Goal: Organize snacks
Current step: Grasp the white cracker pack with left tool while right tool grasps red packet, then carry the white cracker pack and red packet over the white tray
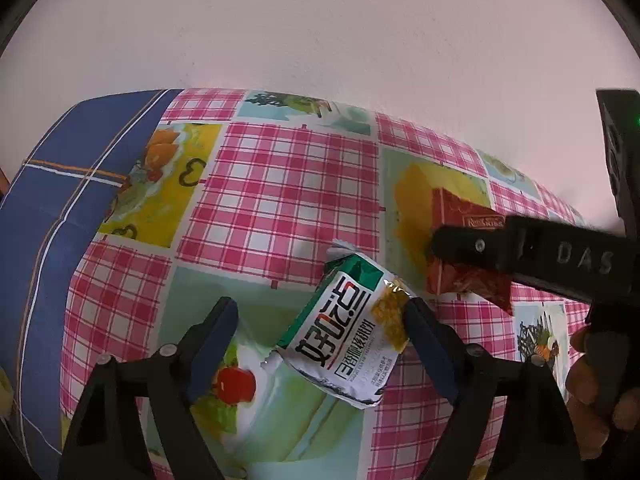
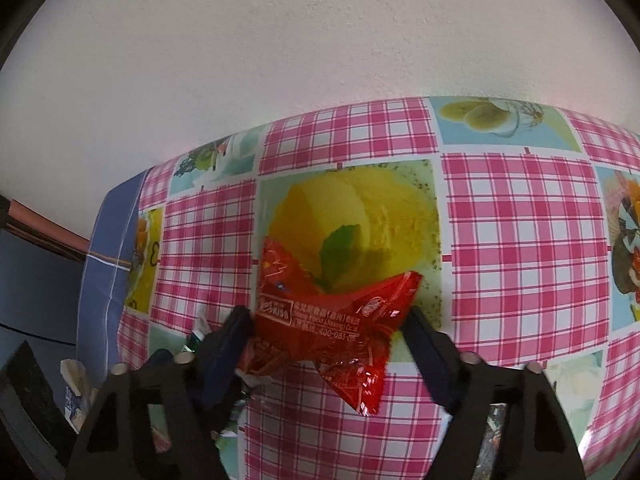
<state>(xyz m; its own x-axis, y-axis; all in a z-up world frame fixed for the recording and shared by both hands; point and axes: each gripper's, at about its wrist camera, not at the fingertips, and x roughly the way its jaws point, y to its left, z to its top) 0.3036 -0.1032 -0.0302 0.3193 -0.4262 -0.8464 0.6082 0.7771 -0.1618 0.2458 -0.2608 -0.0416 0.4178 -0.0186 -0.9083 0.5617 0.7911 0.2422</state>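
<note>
On the pink checked plastic tablecloth [image 1: 296,184], the right gripper [image 2: 328,334] seems closed on the crinkled red foil snack packet [image 2: 332,320], at 3 o'clock from the white-and-green wrapped snack bar [image 1: 348,332]. The left gripper [image 1: 320,320] stands open around that bar, one pad touching; this is the pick-up step, and next its jaws must close before lifting.

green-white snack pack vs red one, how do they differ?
The green-white pack is a flat rectangle with bold black lettering; the red pack is crinkly foil, twisted into pointed corners. The green-white pack sits between the left tool fingers, the red between the right tool's. Both lie on the checked tablecloth.
</note>
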